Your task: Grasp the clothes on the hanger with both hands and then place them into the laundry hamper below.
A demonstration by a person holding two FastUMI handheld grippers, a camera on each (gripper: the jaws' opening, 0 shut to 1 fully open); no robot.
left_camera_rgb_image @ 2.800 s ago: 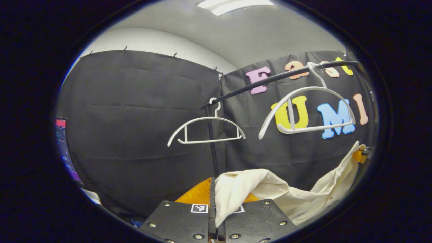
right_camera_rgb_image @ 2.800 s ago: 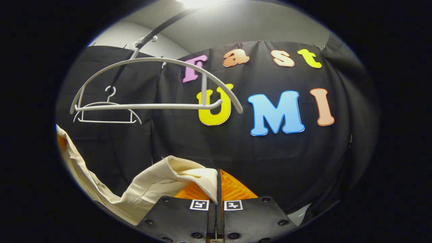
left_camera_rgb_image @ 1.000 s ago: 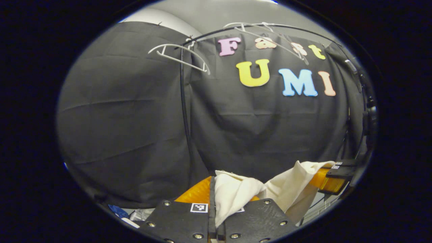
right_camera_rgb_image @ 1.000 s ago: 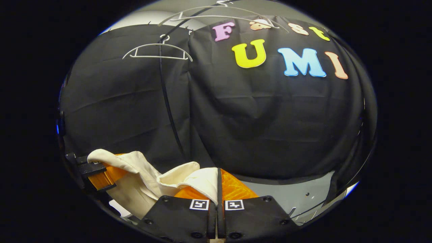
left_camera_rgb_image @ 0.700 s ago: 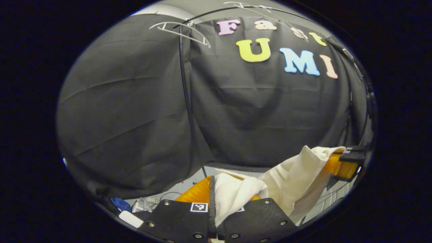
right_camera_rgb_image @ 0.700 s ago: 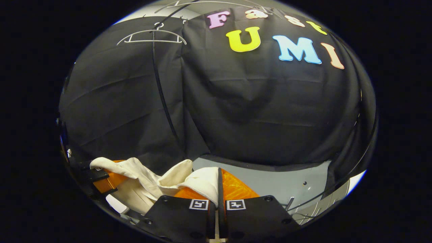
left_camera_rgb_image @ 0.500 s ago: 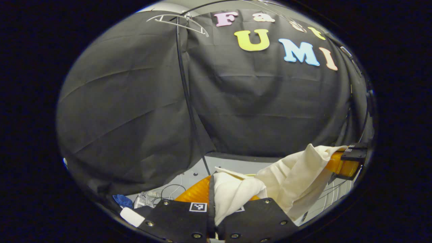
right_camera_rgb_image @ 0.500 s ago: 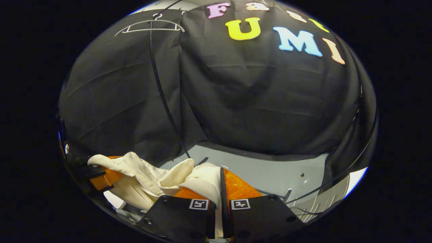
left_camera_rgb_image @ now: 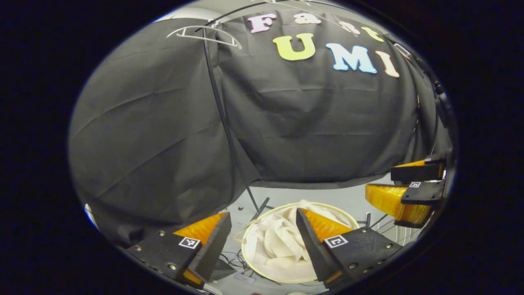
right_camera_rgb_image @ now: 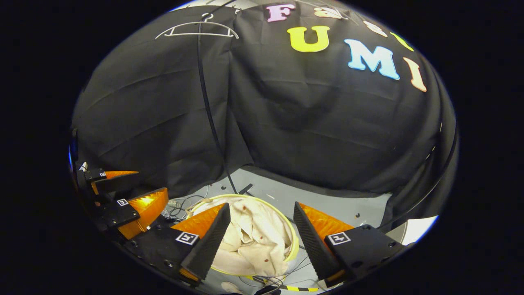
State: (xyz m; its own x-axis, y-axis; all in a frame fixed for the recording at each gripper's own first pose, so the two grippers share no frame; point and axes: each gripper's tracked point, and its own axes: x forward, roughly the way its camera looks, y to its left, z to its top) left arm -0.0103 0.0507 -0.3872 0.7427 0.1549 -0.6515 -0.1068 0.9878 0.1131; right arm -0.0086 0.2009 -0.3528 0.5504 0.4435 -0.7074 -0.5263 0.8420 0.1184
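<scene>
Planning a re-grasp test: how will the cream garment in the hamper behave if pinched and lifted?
The cream garment lies crumpled in folds, so it is likely floppy and would drape. It looks thin, probably light. The hamper rim looks slight, so it may shift.

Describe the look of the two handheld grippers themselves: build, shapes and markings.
The left gripper and right gripper are alike: two wedge-shaped fingers with ridged inner faces, each mounted on a flat dark plate fixed with small bolts. Every plate carries a small square black-and-white marker. No cables or sleeves can be made out.
</scene>
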